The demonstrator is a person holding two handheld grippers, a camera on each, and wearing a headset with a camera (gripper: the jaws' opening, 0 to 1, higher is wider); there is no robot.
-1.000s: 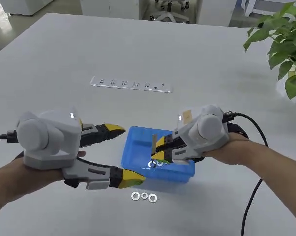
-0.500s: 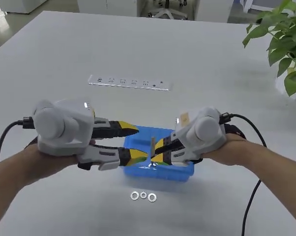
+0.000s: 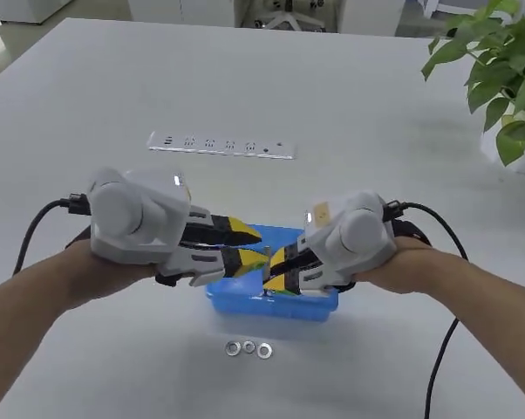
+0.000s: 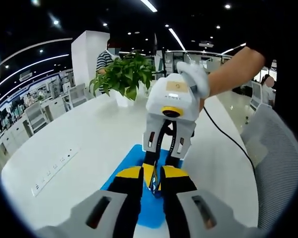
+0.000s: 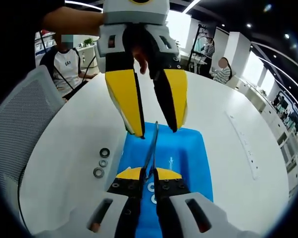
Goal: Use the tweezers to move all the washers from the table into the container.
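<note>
Advancing, left tool [image 3: 255,247] now straddles tweezers [image 5: 151,148] above container [image 3: 271,305].

place: open-plan office | white desk [image 3: 376,105] | power strip [image 3: 221,146] beyond the left tool [image 3: 259,250] | potted plant [image 3: 498,70] far right of it | office chairs [image 3: 284,17] farther off

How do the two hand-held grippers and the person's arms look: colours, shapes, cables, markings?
Both the left gripper and the right gripper have rounded light-grey housings and black jaws with yellow tips. A black cable leaves the left one, a second black cable the right one. The right one carries a tan sticker. The forearms show no sleeves.
</note>
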